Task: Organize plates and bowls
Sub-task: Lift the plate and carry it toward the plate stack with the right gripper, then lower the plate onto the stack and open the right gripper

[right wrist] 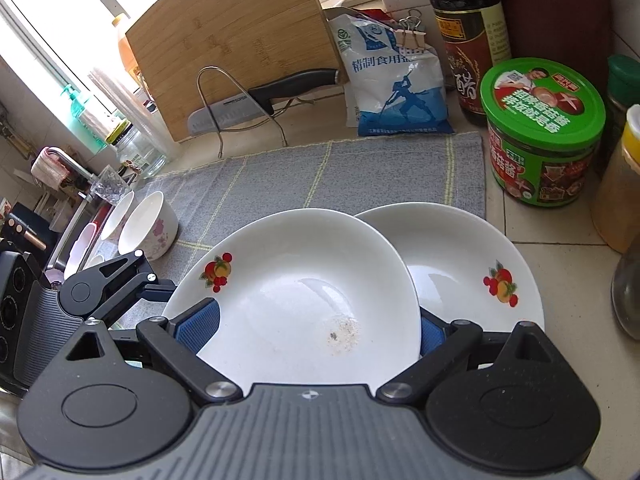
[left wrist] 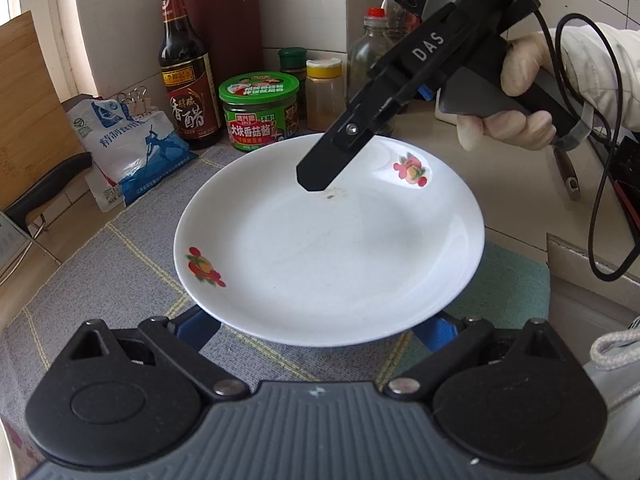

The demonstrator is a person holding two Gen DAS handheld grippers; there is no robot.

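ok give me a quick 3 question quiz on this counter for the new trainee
1. True or false: the sauce tub has a green lid.
2. How many fruit-print plates show in the right wrist view?
3. What stands behind the knife? A wooden cutting board; B metal tray; C frying pan

Key: 1 true. 2 two: the upper plate overlaps the lower plate. 3 A.

My white fruit-print plate (right wrist: 296,292) overlaps a matching plate (right wrist: 472,276) to its right. Two white bowls (right wrist: 148,228) sit far left on the mat.
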